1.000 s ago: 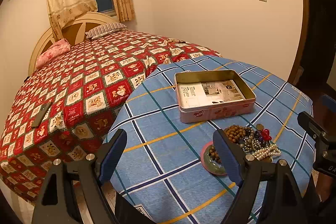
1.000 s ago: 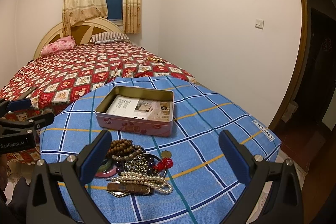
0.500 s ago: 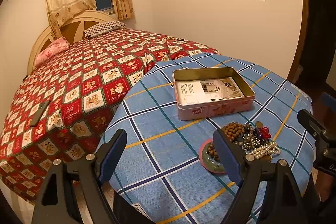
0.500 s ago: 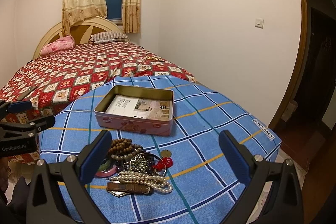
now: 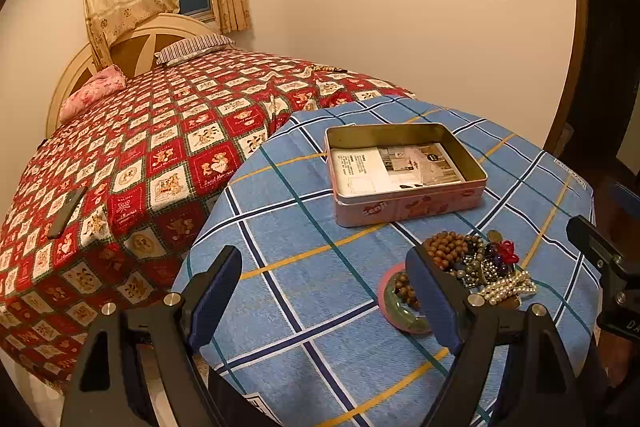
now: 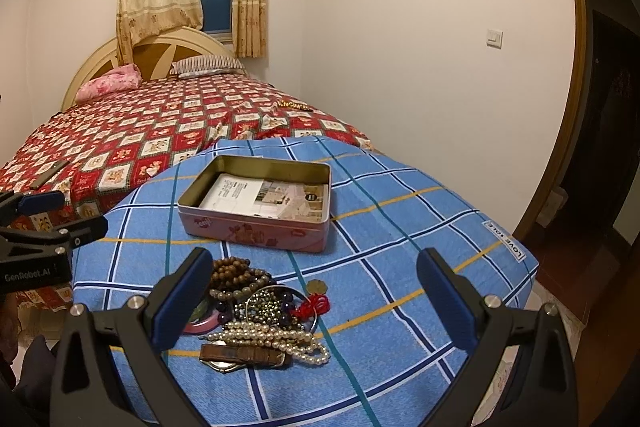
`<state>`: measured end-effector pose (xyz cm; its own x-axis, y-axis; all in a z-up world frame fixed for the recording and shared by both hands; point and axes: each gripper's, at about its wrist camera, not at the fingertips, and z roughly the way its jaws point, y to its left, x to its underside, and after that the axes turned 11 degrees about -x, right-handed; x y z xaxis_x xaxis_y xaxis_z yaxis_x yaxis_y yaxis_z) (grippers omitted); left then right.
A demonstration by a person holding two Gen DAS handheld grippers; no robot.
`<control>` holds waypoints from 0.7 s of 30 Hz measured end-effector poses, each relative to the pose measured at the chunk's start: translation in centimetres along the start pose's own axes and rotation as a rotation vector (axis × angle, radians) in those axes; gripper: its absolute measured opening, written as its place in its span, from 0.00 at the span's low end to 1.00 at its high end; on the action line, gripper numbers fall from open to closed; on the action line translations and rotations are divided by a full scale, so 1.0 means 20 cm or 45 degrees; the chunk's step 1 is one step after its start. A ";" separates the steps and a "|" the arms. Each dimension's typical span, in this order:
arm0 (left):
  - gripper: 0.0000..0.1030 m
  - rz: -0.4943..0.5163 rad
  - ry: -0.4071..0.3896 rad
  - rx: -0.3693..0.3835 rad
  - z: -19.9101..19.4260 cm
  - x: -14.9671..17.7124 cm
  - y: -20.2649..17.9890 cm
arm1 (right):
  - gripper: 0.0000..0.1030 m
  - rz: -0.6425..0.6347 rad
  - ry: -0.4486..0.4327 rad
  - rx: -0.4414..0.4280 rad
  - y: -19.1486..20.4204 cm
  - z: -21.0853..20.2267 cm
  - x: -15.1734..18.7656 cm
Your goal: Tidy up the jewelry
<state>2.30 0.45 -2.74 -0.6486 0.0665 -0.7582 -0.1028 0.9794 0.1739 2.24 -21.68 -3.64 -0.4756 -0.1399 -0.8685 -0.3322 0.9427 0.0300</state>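
A pile of jewelry (image 6: 264, 311) lies on the blue checked cloth (image 6: 400, 247): wooden beads (image 6: 232, 269), a pearl strand (image 6: 276, 339), a red knot (image 6: 316, 305), a brown strap (image 6: 244, 355) and a pink and green bangle (image 5: 400, 319). Behind it stands an open pink tin (image 6: 260, 203) with papers inside. My right gripper (image 6: 316, 291) is open and empty, just above the pile. My left gripper (image 5: 324, 287) is open and empty, left of the pile (image 5: 476, 263); its right finger hides part of the bangle. The tin (image 5: 404, 175) also shows in the left wrist view.
A bed with a red patterned cover (image 5: 140, 155) lies behind and to the left of the cloth-covered surface. A dark remote (image 5: 66, 213) rests on the bed. A wall stands to the right, with a dark doorway (image 6: 600, 131) beyond.
Both grippers have moved slightly closer to the jewelry pile and the tin. Nothing on the cloth has moved and both grippers stay open.
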 end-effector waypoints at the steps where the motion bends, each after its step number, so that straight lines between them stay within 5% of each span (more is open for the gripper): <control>1: 0.82 0.003 0.004 -0.002 0.01 0.00 -0.01 | 1.00 0.001 0.003 0.000 0.00 0.00 0.00; 14: 0.82 0.030 0.054 0.007 0.13 0.03 -0.01 | 1.00 0.024 0.053 -0.007 -0.04 0.07 0.04; 21: 0.82 0.119 0.066 0.117 0.21 0.08 -0.16 | 1.00 0.052 0.095 0.001 -0.09 0.13 0.08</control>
<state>4.84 -1.73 -7.08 -0.6904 0.1504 -0.7076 0.0276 0.9829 0.1820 4.17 -22.90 -6.28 -0.5479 -0.1235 -0.8273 -0.3108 0.9483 0.0642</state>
